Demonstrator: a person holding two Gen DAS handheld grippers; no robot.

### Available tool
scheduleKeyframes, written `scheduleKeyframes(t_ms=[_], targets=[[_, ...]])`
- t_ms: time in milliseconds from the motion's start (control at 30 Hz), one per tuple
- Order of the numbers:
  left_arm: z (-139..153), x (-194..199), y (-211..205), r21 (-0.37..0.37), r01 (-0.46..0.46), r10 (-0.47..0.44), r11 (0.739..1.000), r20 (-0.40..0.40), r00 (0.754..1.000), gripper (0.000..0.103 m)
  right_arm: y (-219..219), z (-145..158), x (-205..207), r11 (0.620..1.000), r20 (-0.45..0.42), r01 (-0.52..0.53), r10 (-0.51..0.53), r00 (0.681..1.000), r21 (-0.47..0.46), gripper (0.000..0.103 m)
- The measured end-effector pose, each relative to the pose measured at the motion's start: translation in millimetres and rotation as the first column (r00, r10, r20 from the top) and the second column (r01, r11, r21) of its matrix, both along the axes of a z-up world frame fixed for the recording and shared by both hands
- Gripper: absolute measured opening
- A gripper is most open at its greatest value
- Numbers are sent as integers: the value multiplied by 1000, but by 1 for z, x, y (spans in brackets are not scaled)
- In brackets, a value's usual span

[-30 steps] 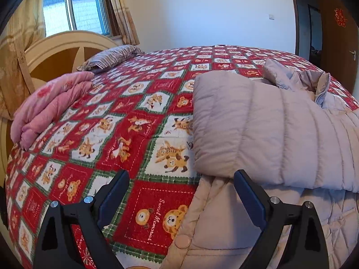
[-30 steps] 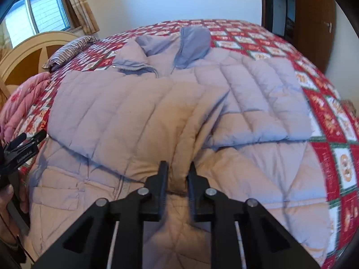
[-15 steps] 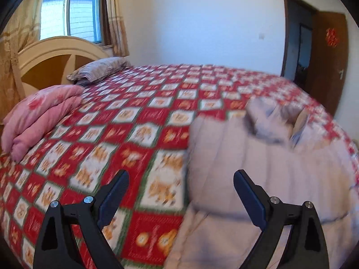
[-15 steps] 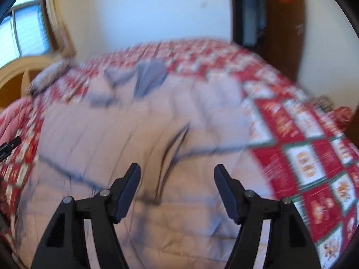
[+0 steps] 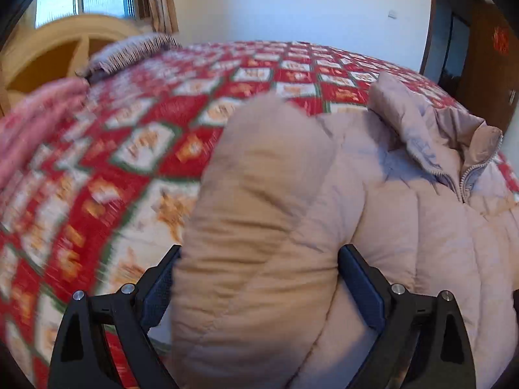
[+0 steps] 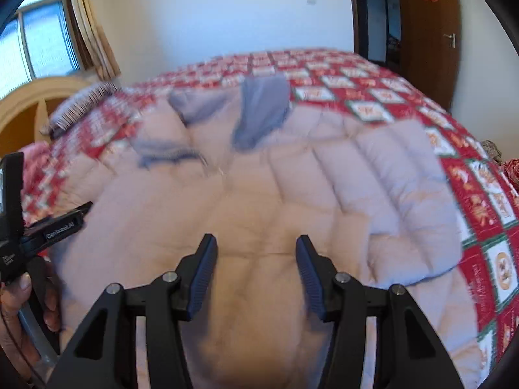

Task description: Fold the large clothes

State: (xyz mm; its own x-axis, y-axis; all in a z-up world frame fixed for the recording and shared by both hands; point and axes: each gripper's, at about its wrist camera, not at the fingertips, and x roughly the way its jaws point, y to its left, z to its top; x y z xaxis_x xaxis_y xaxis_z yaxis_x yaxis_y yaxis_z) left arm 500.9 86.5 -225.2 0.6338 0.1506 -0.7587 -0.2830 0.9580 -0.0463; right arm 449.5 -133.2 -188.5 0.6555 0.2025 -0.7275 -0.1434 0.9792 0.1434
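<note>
A pale pinkish-beige quilted puffer jacket (image 6: 259,201) lies spread across a bed, on a red, white and green checked quilt printed with little bears (image 5: 136,149), its zipped collar (image 5: 467,175) towards the far side. A thick padded fold of the jacket (image 5: 259,227) bulges up between the jaws of the left gripper (image 5: 256,288); the jaws stand wide apart, and whether the pads actually press on the cloth cannot be told. The right gripper (image 6: 256,278) hangs over the middle of the jacket with its jaws apart and closing, the fabric lying below them, not pinched. In the right wrist view a hand (image 6: 19,317) at the left edge holds the other gripper's handle. Beyond lie a folded pink blanket (image 5: 35,123), a striped pillow (image 5: 129,52), a cream curved headboard (image 5: 65,48), a curtained window (image 6: 42,42) and a brown wooden door (image 6: 431,42).
</note>
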Motion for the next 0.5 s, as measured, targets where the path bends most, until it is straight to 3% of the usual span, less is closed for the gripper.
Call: scheduleKeyframes(t_ms=[167, 500], targets=[[-10, -1, 11, -104, -18, 17, 994, -6, 1000, 100, -6, -21, -3, 1000, 4, -10, 10, 1000, -10, 53], [-12, -3, 4, -67, -22, 21, 998, -10, 1000, 102, 2, -27, -1, 998, 5, -9, 10, 1000, -59, 53]])
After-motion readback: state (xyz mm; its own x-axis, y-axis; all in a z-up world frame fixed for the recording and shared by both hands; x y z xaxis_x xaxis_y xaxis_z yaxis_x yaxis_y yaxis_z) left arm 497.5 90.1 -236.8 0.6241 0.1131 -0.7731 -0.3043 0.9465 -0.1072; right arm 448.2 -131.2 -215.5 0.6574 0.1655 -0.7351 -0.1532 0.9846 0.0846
